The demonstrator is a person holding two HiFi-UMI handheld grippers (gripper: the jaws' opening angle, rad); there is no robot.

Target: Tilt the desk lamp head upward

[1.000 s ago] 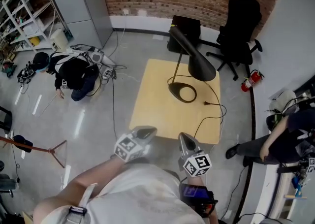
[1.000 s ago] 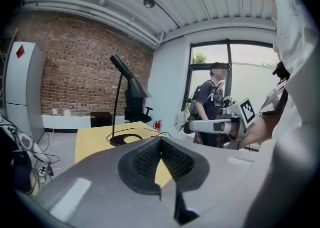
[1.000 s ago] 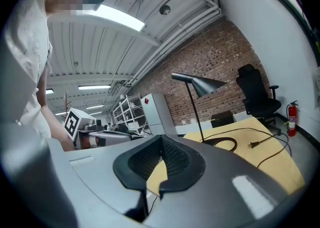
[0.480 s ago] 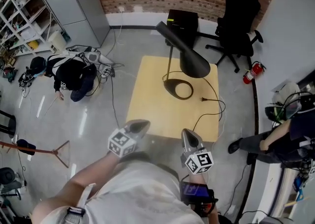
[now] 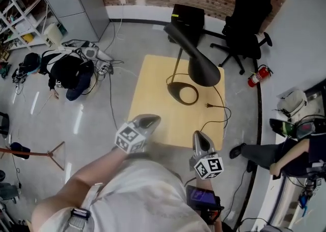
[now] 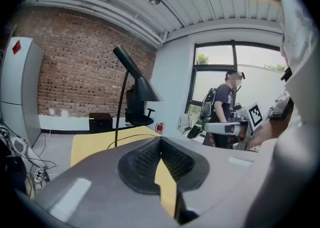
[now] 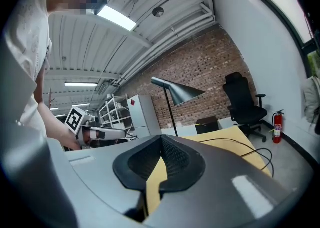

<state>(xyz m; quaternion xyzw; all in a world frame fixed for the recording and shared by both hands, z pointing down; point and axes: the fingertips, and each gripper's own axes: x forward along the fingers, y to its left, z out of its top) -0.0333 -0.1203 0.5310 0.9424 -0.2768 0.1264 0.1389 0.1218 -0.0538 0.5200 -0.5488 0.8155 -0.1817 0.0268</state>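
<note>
- While both grippers are held low in front of the person, each has its jaws pressed together with nothing between them: left gripper (image 5: 146, 122) and right gripper (image 5: 200, 140). Both gripper views show only yellow surface through the slit (left gripper (image 6: 160, 141), right gripper (image 7: 161, 140)).
- Change over the last second: jaws stayed shut, and the person has stepped in. The left gripper tip now overlaps the near edge of the surface (image 5: 153, 96) in the head view, where before both grippers sat short of it over the floor. The right gripper is just off the near right corner.
- Desk lamp is well apart from both grippers, toward the far side of the surface. Its round base (image 5: 182, 94) sits flat, a thin stem (image 5: 176, 68) rises from it, and the black cone lamp head (image 5: 198, 62) points down and to the right, over the base.
- Lamp head looks untouched, same droop as before; also seen in the left gripper view (image 6: 139, 79) and the right gripper view (image 7: 181, 90).
- Cord (image 5: 218, 116) loops across the right side of the surface, plug (image 5: 210, 105) lying loose.
- Judgement: this is the approach only and the tilt is not started. A gripper has to open and reach across to the lamp head. The cord on the right is a snag risk.
</note>
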